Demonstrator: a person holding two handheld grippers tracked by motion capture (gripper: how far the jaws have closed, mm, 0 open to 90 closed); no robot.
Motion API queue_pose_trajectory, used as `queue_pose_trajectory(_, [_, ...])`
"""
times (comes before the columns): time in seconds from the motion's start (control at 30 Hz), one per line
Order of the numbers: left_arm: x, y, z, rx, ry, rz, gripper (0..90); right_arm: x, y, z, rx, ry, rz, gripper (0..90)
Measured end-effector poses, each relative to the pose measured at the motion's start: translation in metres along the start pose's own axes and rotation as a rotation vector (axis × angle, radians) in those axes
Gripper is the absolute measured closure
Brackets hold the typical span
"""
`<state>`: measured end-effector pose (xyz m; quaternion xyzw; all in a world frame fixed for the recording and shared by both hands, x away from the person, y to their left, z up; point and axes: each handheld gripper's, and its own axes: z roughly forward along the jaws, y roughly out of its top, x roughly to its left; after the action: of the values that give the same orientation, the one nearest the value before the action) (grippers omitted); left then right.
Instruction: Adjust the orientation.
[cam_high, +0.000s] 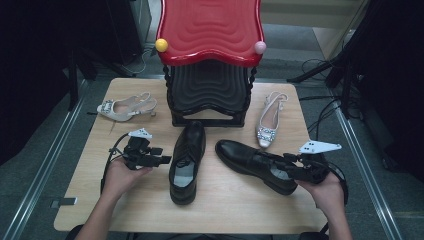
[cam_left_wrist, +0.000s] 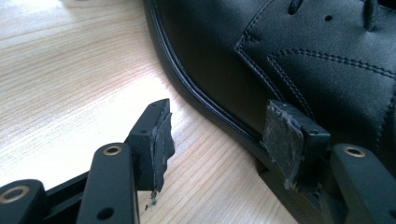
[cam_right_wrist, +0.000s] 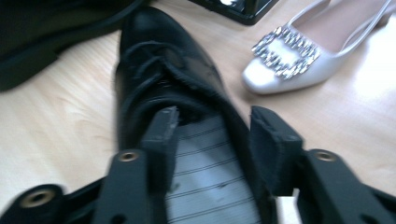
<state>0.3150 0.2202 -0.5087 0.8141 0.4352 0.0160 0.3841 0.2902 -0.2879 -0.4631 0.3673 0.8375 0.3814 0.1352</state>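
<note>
The right gripper (cam_right_wrist: 210, 121) stands open astride the collar of the right black shoe (cam_right_wrist: 163, 70), one jaw inside. The left gripper (cam_left_wrist: 219, 135), also open, sits just beside the left black shoe (cam_left_wrist: 303, 60).

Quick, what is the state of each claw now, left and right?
Left claw: open, holding nothing, beside the left black shoe.
Right claw: open, its jaws astride the right black shoe's heel-side wall, not gripping.

Two lace-up shoes (cam_high: 188, 162) between two buckled pumps (cam_high: 268, 121), before stool (cam_high: 210, 60).
</note>
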Motion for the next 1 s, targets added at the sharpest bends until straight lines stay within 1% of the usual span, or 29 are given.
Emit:
queue_pose_trajectory(0.03, [0.000, 0.000, 0.000, -0.001, -0.001, -0.001, 42.1, -0.002, 0.001, 0.002, -0.006, 0.011, -0.009, 49.3])
queue_pose_trajectory(0.13, [0.001, 0.000, -0.001, -0.004, 0.000, -0.004, 42.1, -0.009, 0.003, 0.010, 0.046, 0.065, -0.012, 47.7])
queue_pose_trajectory(0.2, [0.002, 0.000, -0.001, -0.005, -0.002, -0.006, 42.1, -0.013, 0.004, 0.016, 0.064, 0.089, -0.018, 47.0])
queue_pose_trajectory(0.23, [0.001, 0.000, 0.000, -0.004, -0.003, -0.006, 42.1, -0.014, 0.004, 0.019, 0.077, 0.107, -0.014, 45.6])
queue_pose_trajectory(0.27, [0.001, 0.000, 0.000, -0.003, -0.001, -0.005, 42.1, -0.016, 0.006, 0.021, 0.071, 0.126, -0.002, 46.6])
queue_pose_trajectory(0.3, [0.001, 0.000, 0.000, -0.001, -0.002, -0.002, 42.1, -0.017, 0.007, 0.024, 0.067, 0.130, -0.006, 47.7])
queue_pose_trajectory(0.4, [0.000, 0.000, 0.000, -0.002, -0.003, -0.003, 42.1, -0.019, 0.011, 0.036, 0.094, 0.151, -0.010, 47.9])
queue_pose_trajectory(0.43, [0.000, 0.000, 0.000, -0.005, -0.001, -0.004, 42.1, -0.019, 0.012, 0.040, 0.100, 0.157, -0.010, 49.9])
queue_pose_trajectory(0.47, [0.000, 0.000, 0.000, -0.005, 0.000, -0.004, 42.1, -0.020, 0.013, 0.041, 0.107, 0.152, -0.006, 52.9])
queue_pose_trajectory(0.5, [0.001, 0.000, 0.000, -0.005, -0.001, -0.005, 42.1, -0.021, 0.014, 0.041, 0.101, 0.159, 0.005, 55.2])
queue_pose_trajectory(0.63, [0.001, 0.000, 0.000, -0.008, -0.002, -0.006, 42.1, -0.025, 0.011, 0.038, 0.078, 0.167, 0.080, 67.7])
queue_pose_trajectory(0.67, [0.001, 0.000, -0.001, -0.008, 0.001, -0.004, 42.1, -0.024, 0.010, 0.037, 0.078, 0.166, 0.085, 69.8])
queue_pose_trajectory(0.77, [0.001, 0.000, -0.001, -0.016, 0.000, -0.006, 42.1, -0.016, 0.011, 0.036, 0.077, 0.142, 0.062, 77.4])
queue_pose_trajectory(0.83, [0.001, 0.000, -0.002, -0.016, 0.000, -0.006, 42.2, -0.009, 0.011, 0.035, 0.074, 0.127, 0.058, 81.1])
queue_pose_trajectory(0.87, [0.001, 0.000, -0.002, -0.016, -0.001, -0.006, 42.1, -0.005, 0.011, 0.035, 0.072, 0.118, 0.065, 82.1])
queue_pose_trajectory(0.9, [0.001, 0.000, -0.002, -0.016, -0.001, -0.005, 42.2, -0.003, 0.012, 0.035, 0.068, 0.119, 0.074, 82.9])
queue_pose_trajectory(1.0, [0.000, 0.000, -0.003, -0.018, 0.002, -0.001, 42.2, 0.003, 0.013, 0.036, 0.049, 0.104, 0.112, 84.5])
